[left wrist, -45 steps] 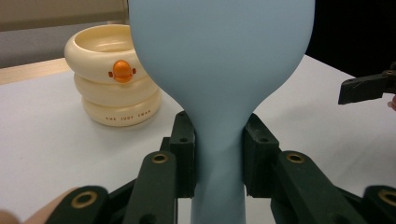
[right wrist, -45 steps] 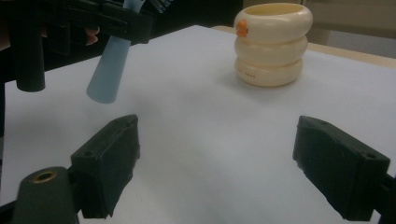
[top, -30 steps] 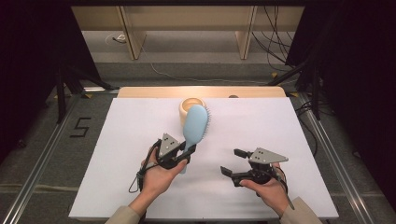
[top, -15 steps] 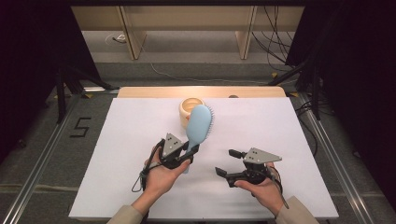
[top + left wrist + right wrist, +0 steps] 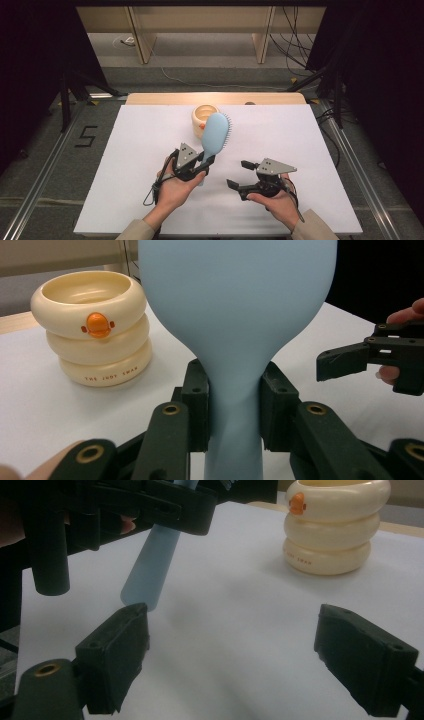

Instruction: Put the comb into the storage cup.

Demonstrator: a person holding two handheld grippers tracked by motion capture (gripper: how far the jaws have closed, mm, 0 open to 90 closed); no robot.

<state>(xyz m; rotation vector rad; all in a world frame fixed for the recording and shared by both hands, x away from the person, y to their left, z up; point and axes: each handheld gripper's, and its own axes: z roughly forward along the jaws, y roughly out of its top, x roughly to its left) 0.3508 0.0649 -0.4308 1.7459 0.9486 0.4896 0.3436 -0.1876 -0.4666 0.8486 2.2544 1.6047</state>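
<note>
Gripping the neck of a pale blue hairbrush, the left gripper has its fingers clamped on either side of the handle where it narrows below the head. In the high view the hairbrush stands tilted above the white desk, head up and away from the person, bristles along its right edge, handle end pointing down toward the left hand. Just behind the head sits a cream holder shaped like three stacked rings, with an orange duck-bill knob on the top ring; small lettering on the bottom ring reads "THE JUDY SWAN", though the middle word is hard to make out. To the right, the right gripper hovers low over the desk with its fingers wide apart and nothing between them, pointing toward the brush handle.
</note>
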